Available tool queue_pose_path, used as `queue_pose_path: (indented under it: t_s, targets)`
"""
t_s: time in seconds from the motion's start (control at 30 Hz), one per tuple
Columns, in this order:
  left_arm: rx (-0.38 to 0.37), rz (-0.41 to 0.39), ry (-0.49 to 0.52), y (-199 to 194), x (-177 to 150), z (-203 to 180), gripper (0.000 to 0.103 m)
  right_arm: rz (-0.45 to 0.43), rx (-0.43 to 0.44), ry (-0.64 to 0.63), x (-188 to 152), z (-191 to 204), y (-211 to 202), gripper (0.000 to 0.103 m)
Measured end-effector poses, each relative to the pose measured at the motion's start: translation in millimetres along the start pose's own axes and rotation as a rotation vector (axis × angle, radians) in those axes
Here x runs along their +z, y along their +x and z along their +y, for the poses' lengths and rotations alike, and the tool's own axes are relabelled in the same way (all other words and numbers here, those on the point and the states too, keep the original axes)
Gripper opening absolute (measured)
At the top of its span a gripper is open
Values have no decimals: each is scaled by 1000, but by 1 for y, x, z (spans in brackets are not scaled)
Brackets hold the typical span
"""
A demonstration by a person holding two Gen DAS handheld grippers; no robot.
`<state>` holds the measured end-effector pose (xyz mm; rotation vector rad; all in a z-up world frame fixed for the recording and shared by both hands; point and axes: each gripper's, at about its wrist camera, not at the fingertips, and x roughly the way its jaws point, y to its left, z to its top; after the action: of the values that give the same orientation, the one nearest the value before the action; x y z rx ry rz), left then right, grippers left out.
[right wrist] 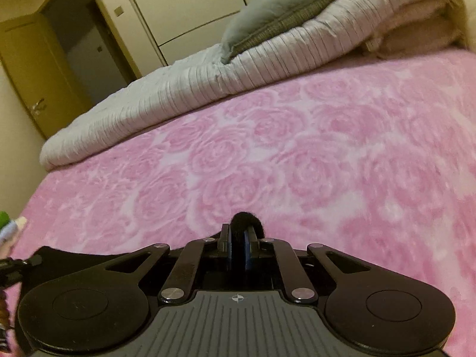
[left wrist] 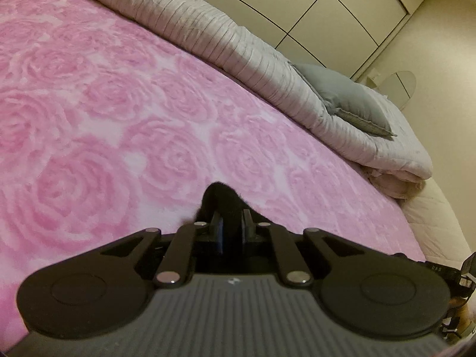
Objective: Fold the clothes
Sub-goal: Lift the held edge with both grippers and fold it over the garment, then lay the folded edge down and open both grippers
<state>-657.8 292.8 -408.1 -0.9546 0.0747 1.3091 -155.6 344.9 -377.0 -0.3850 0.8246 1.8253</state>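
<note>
A black fuzzy garment (left wrist: 221,196) pokes out between the fingers of my left gripper (left wrist: 232,223), which is shut on it above the pink rose-patterned blanket (left wrist: 119,113). My right gripper (right wrist: 238,238) is shut on another bunched part of the same black garment (right wrist: 247,220). More of the black cloth (right wrist: 68,257) stretches off to the left under the gripper body in the right wrist view. Most of the garment is hidden below both grippers.
A folded grey-white ribbed duvet (left wrist: 244,50) lies along the far side of the bed with a grey pillow (left wrist: 351,98) on it. The pillow (right wrist: 276,15) and duvet (right wrist: 184,89) also show in the right wrist view. A wardrobe (left wrist: 327,3) and open door (right wrist: 32,68) stand behind.
</note>
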Motion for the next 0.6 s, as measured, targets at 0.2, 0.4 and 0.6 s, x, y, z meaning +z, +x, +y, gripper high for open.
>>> queue_pose_path:
  t_s: [0.2, 0.4, 0.6]
  targets:
    - [55, 43, 22, 16, 1, 6, 11, 78, -144, 53, -14, -7, 39, 8]
    - [115, 15, 139, -32, 0, -25, 15, 80, -217, -4, -6, 6, 0, 34]
    - [81, 56, 302, -77, -41, -79, 15, 11, -55, -170, -48, 86, -62, 37]
